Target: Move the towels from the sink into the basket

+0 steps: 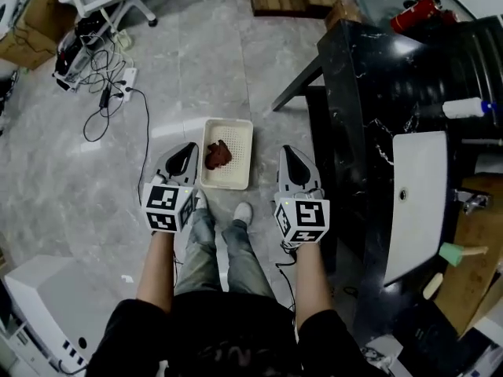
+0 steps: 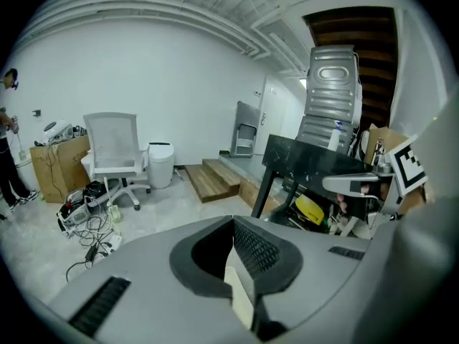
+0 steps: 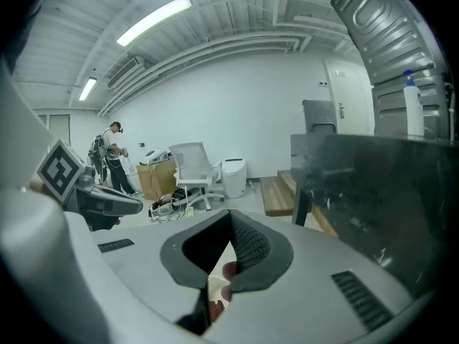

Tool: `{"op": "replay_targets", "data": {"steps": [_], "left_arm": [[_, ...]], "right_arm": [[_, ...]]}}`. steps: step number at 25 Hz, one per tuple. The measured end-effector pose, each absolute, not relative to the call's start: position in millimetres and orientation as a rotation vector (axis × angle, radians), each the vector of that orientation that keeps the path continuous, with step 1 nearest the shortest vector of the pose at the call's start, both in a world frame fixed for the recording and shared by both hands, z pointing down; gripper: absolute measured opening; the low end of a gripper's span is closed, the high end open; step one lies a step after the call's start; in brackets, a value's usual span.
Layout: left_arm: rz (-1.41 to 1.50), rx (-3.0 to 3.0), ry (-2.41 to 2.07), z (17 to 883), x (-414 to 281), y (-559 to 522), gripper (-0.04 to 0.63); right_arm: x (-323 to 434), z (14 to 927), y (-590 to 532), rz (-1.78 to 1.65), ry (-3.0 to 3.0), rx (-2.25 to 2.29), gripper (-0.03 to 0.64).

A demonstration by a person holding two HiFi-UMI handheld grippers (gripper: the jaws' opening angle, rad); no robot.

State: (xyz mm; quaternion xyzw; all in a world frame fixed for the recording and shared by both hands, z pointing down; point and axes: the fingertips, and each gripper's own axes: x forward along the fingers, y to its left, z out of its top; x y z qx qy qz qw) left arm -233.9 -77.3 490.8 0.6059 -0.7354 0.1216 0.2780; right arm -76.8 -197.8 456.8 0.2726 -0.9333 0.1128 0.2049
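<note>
Towel (image 1: 219,155): dark red, crumpled, lies inside white perforated basket (image 1: 236,181). L gripper (image 1: 185,151) & R gripper (image 1: 293,155): jaws together, empty.

One basket (image 1: 246,144), one red towel (image 1: 218,155), one sink (image 1: 420,203), one office chair (image 2: 115,153)

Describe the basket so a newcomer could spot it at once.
Start at the black counter on the right, then look left across the grey floor. Just ahead of the person's shoe lies a cream rectangular basket. It is the only thing there holding a crumpled dark red towel.
</note>
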Motion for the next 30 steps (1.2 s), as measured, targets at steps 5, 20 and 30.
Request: {"op": "replay_targets", "data": {"steps": [5, 20, 30], "left_arm": [[0.286, 1.635, -2.053, 424, -230, -74, 0.017], [0.226, 1.678, -2.235, 279, -227, -53, 0.017], [0.195, 1.694, -2.346, 216, -233, -32, 0.017]], "right_arm": [[-68, 393, -204, 0.261, -2.652, 0.806, 0.014], [-40, 265, -205, 0.186, -2.773, 0.887, 0.014], [-50, 194, -184, 0.041, -2.865, 0.859, 0.014]]}}
